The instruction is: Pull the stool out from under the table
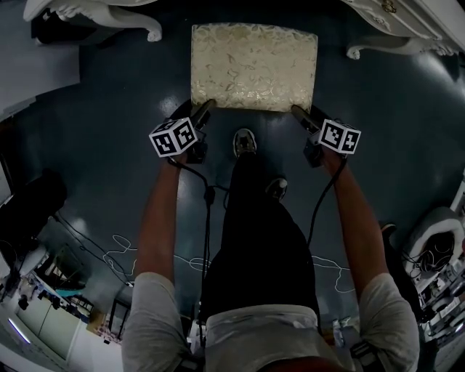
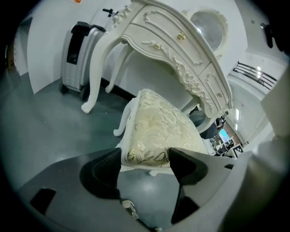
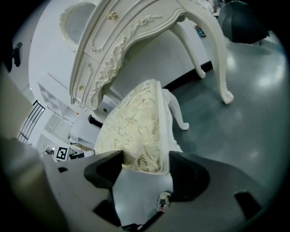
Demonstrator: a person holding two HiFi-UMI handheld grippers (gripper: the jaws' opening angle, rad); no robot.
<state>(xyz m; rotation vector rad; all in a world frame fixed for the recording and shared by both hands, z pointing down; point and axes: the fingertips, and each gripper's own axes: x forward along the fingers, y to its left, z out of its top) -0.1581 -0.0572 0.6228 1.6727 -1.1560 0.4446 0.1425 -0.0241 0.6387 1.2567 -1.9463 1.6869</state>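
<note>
The stool [image 1: 254, 65] has a cream, gold-patterned cushion and white carved legs; it stands on the dark floor in front of the white carved table [image 2: 181, 50], whose legs [image 1: 109, 14] show at the top of the head view. My left gripper [image 1: 205, 109] is at the cushion's near left corner, and in the left gripper view its jaws [image 2: 145, 161] press both sides of that corner of the stool [image 2: 163, 127]. My right gripper [image 1: 299, 112] holds the near right corner the same way, jaws [image 3: 145, 165] closed on the stool [image 3: 136, 122] edge.
The person's shoe [image 1: 245, 142] stands just behind the stool's near edge, between the grippers. Cables [image 1: 123, 261] trail over the floor behind. A silver suitcase [image 2: 74, 54] stands by the wall left of the table. A black chair [image 3: 240, 18] sits beyond the table's right leg [image 3: 217, 59].
</note>
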